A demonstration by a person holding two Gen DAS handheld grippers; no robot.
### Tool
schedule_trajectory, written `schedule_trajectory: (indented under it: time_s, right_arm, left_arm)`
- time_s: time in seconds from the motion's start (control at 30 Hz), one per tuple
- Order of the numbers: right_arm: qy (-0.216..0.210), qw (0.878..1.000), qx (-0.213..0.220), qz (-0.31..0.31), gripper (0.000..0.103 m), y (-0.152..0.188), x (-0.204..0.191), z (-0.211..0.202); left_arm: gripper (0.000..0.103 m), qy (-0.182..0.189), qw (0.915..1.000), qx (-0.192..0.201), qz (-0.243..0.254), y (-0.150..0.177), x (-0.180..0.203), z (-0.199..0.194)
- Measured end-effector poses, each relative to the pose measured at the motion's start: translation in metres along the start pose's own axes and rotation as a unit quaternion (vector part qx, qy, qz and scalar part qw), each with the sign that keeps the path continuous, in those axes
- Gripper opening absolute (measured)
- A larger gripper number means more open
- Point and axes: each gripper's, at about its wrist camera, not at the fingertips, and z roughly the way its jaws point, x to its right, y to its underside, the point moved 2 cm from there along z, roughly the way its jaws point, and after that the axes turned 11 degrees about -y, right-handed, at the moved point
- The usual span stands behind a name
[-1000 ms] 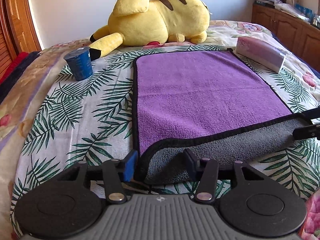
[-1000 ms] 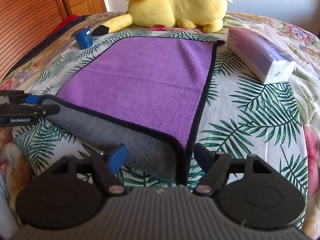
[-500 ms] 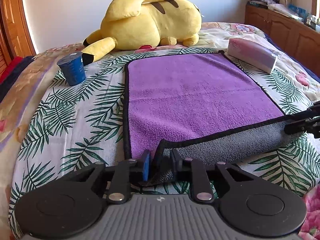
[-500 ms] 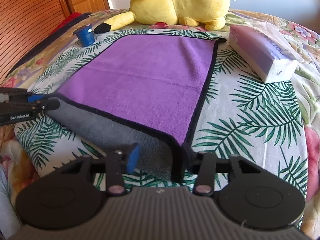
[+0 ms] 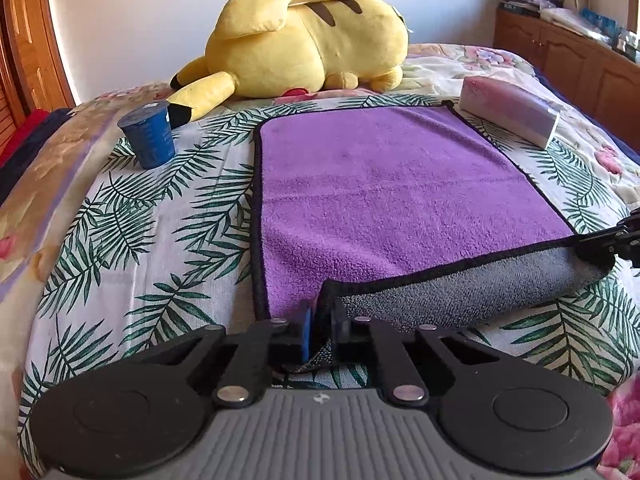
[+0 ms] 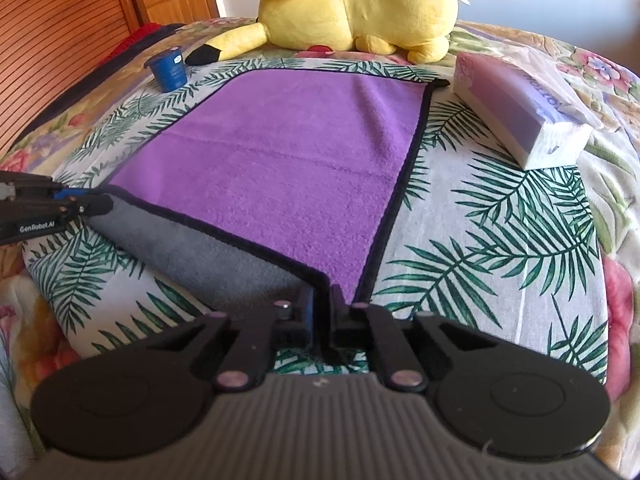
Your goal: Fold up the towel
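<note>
My left gripper (image 5: pixel 320 326) is clamped on the near left corner of the one purple towel (image 5: pixel 384 196), my right gripper (image 6: pixel 320 312) on its near right corner, grey underside turned up between them. Only the left view shows the wooden cabinet (image 5: pixel 576 64); only the right shows the slatted door (image 6: pixel 56 28). Ahead: one blue cup (image 5: pixel 148 140), one yellow plush (image 5: pixel 304 44), one tissue pack (image 6: pixel 520 116)

one purple towel (image 5: pixel 392 196), one yellow plush toy (image 5: pixel 304 40), one blue cup (image 5: pixel 149 136), one tissue pack (image 6: pixel 520 116), one leaf-print bedspread (image 5: pixel 132 248), and two grippers: the left gripper (image 5: pixel 320 322) and the right gripper (image 6: pixel 320 312).
</note>
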Motion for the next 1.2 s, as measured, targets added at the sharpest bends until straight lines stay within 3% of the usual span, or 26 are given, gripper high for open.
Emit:
schedule_trajectory:
  time_s: [0.63, 1.2]
  right_arm:
    - [0.002, 0.994, 0.106, -0.028, 0.004, -0.015, -0.005, -0.028]
    - [0.011, 0.989, 0.139, -0.04, 0.004, -0.023, -0.005, -0.034]
  left_arm:
    - [0.006, 0.02, 0.996, 0.082, -0.029, -0.025, -0.007, -0.044]
    - [0.006, 0.02, 0.9937, 0.106, -0.033, -0.036, -0.011, -0.045]
